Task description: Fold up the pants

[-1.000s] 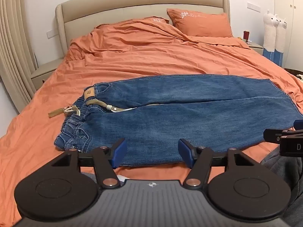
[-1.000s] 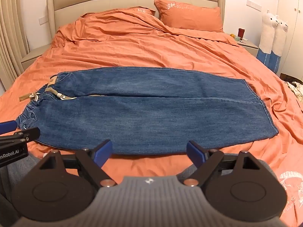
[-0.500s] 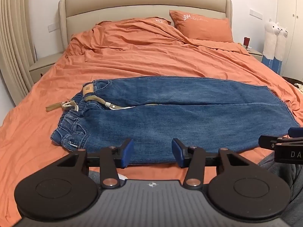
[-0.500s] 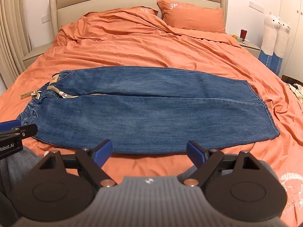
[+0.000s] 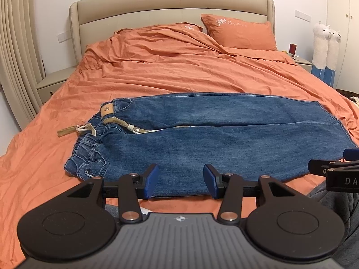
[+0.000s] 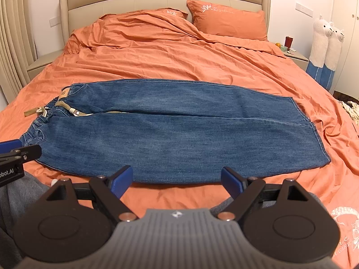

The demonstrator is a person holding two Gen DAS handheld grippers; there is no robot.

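Note:
Blue jeans [image 5: 213,139] lie flat across the orange bed, folded lengthwise, waistband with a tan drawstring at the left and hems at the right. They also show in the right wrist view [image 6: 175,130]. My left gripper [image 5: 181,181] is open and empty, just short of the jeans' near edge by the waist end. My right gripper [image 6: 177,180] is open wide and empty, short of the near edge toward the hem end. Each gripper's tip shows at the edge of the other's view.
The orange bedspread [image 5: 179,71] is rumpled, with pillows [image 5: 240,31] at the beige headboard. Nightstands stand at both sides. Two plush alpacas [image 6: 325,44] stand at the right wall. Grey clothing of the person [image 6: 18,197] is at the bed's near edge.
Both grippers have pulled back and risen slightly, so the jeans sit lower and farther in view. The left gripper's jaws narrowed, then reopened somewhat. The jeans have not moved.

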